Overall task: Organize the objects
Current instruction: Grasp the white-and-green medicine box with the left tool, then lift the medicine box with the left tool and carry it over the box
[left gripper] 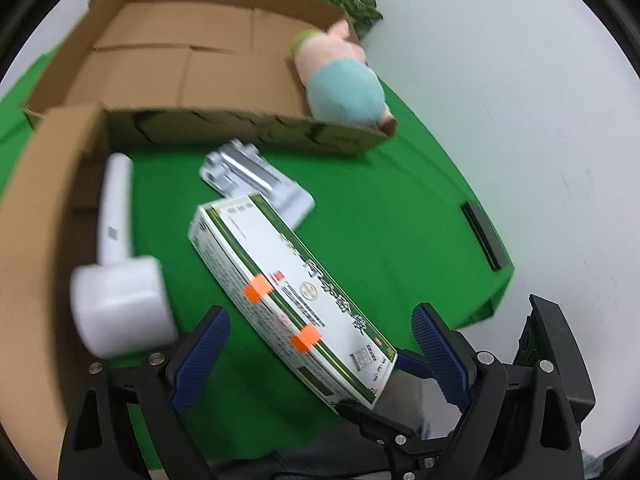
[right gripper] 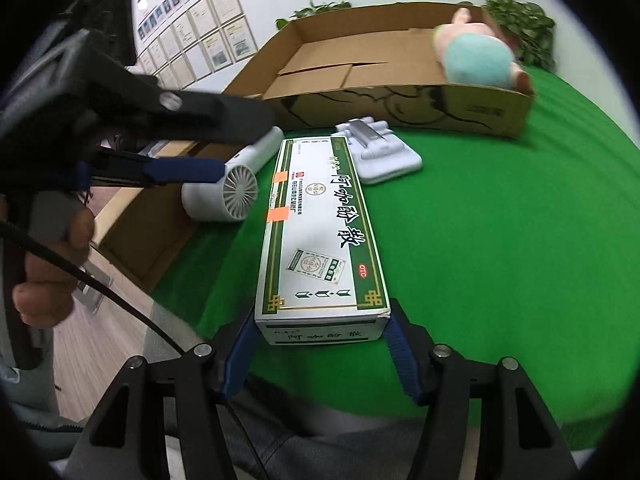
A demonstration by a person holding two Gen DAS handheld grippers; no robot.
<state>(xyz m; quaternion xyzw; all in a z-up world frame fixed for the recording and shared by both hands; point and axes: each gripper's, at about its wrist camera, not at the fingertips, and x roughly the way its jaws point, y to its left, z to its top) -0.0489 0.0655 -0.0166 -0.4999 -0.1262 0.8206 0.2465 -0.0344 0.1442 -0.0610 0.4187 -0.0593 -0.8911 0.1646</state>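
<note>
**Long box held at one end on the green worktop**

The long white and green medicine box (right gripper: 320,236) lies flat on the green worktop (right gripper: 500,240). The right wrist view shows its near end between the two blue pads of the right hand-held gripper (right gripper: 320,344) — both pads touch the sides of the box, so it is grasping the box.

The left wrist view shows the left hand-held gripper (left gripper: 320,344) with its blue fingers (left gripper: 202,350) spread wide. The box passes between them at a slant, and neither pad presses on it.

Only the right wrist view shows the hand (right gripper: 52,256) around the other tool and a black cable, plus framed papers (right gripper: 208,36) on the wall.

Both views show a white hair dryer (left gripper: 120,268) beside the box, a white tray (left gripper: 256,180) with silver parts past its far end, and a cardboard box (left gripper: 192,64) behind — a pink soft toy pig (left gripper: 344,76) lies in its corner.
</note>
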